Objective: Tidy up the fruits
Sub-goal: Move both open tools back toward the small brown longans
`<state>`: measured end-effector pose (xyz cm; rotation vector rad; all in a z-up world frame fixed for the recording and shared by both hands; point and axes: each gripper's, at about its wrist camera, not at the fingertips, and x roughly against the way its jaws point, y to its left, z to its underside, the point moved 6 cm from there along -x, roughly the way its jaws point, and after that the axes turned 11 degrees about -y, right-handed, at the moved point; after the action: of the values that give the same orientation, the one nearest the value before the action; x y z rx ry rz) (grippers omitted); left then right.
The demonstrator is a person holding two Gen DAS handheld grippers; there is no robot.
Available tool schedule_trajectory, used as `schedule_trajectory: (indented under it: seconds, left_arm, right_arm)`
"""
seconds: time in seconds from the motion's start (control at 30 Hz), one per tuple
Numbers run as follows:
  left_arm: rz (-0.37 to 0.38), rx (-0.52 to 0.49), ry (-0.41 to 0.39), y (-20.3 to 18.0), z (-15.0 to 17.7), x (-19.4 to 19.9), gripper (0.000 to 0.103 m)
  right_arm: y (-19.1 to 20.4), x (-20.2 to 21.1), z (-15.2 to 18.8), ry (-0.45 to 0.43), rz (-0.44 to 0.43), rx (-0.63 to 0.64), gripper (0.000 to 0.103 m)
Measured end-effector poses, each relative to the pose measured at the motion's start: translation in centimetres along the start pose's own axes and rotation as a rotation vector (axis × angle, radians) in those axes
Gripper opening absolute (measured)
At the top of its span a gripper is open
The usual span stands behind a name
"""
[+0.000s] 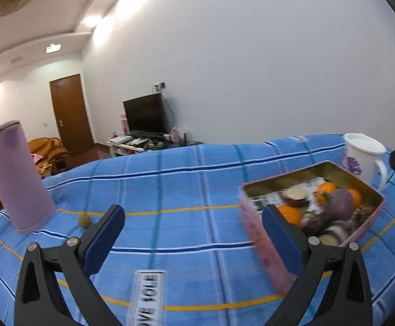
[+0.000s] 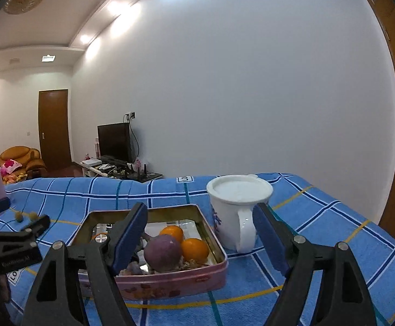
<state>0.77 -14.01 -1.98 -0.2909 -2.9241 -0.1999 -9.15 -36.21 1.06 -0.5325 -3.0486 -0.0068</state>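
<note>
Both grippers, left [image 1: 193,233] and right [image 2: 200,233], had jaws wide, empty. Ahead of right jaws, tin [image 2: 170,282]: oranges [image 2: 194,250] firm, smooth; grip across middle.

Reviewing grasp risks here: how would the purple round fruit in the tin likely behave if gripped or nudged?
The purple fruit looks round and smooth, so it would probably roll or slip between the pads. It sits atop clutter in the tin, so a nudge may knock it against the oranges.

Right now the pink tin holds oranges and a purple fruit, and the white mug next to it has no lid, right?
Not quite. The white mug does have a lid on it, as the right wrist view shows. The rest holds: the pink tin holds oranges and a purple fruit, and the mug stands beside it.
</note>
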Motion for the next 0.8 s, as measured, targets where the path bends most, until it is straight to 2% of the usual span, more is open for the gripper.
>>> schedule_trajectory:
  seconds: [0.27, 0.8]
  left_arm:
    - [-0.041, 0.009, -0.007, 2.8, 0.3, -0.5, 0.103]
    - [-0.121, -0.005, 0.004, 8.9, 0.9, -0.8, 0.103]
  right_arm:
    - [2.0, -1.6, 0.6, 0.059, 0.035, -0.092, 0.081]
    - [12.3, -3.4, 1.0, 0.077, -0.064, -0.104, 0.081]
